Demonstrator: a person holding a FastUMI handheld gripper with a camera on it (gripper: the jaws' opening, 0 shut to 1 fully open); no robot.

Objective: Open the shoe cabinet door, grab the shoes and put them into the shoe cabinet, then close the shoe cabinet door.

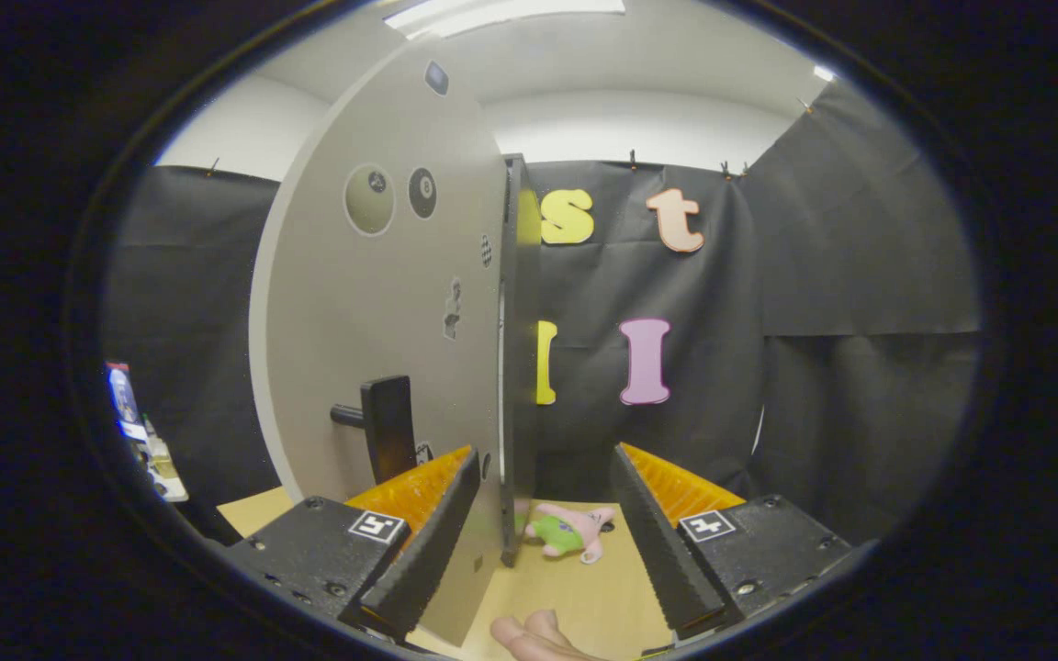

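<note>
Grey and flat, the cabinet door (373,312) stands swung out toward the camera in the gripper view, its thin dark edge (518,358) running upright just ahead of the fingers. A black handle (382,431) juts from the door's face low down, just beyond the left finger (428,542). Round stickers (369,198) dot the door's upper part. The gripper (543,542) is spread wide, its ribbed fingers well apart and gripping nothing; the door's lower edge passes between them, nearer the left one, and whether it touches that finger cannot be told. The right finger (662,542) stands clear of the door. On the tan table (584,597) between the fingers, just right of the door's edge, lies a small pink and green plush toy (570,531). A person's fingertips (534,636) rest on the table nearer the camera.
</note>
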